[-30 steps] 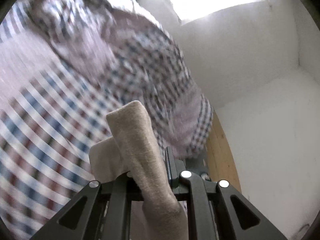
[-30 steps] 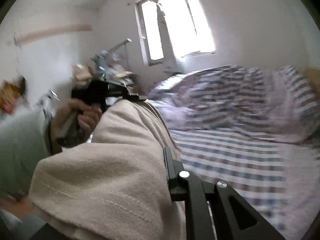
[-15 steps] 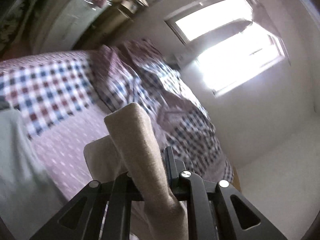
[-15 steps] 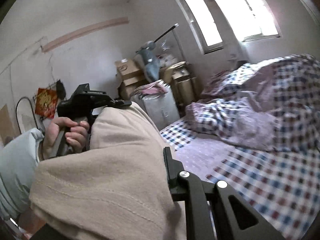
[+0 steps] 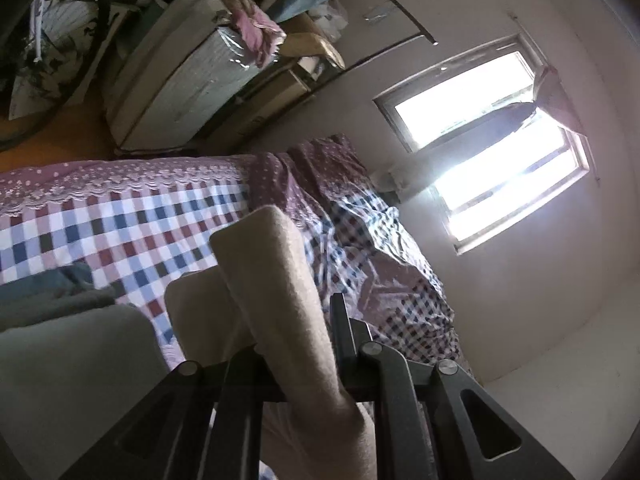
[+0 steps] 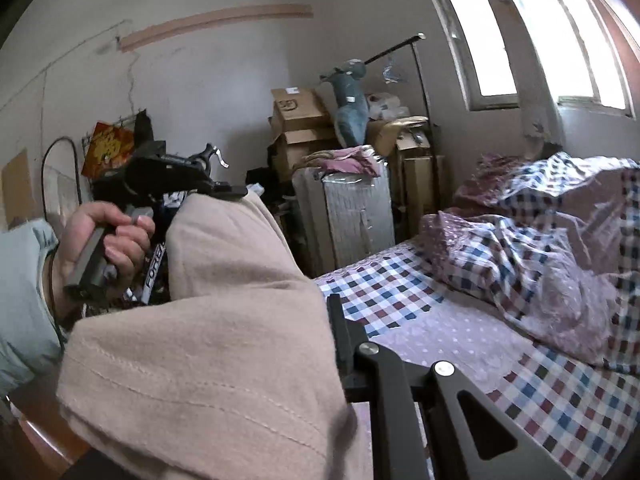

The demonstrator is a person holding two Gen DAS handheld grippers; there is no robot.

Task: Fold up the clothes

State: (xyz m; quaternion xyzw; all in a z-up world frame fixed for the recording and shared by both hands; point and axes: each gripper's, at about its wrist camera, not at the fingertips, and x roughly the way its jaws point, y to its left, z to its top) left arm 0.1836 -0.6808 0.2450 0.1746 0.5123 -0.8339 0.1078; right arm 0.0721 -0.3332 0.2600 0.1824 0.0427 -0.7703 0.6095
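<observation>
A beige knit garment (image 6: pixel 208 340) hangs between my two grippers, held up in the air beside the bed. My left gripper (image 5: pixel 298 316) is shut on a fold of the garment (image 5: pixel 276 280), which stands up between its fingers. My right gripper (image 6: pixel 316 320) is shut on another edge of it; the cloth covers the left finger. In the right wrist view the left gripper (image 6: pixel 224 191) pinches the far top corner, with the hand (image 6: pixel 104 240) on its handle.
A bed with a checked sheet (image 6: pixel 540 380) and a crumpled checked quilt (image 6: pixel 560 240) lies to the right. A pile of grey and dark clothes (image 5: pixel 72 320) lies on the bed. Boxes, a wrapped suitcase (image 6: pixel 352 216) and a bicycle stand by the wall.
Both grippers have swung round with the garment: the views turned from the quilt and window towards the cluttered corner and bed edge. Both holds are unchanged.
</observation>
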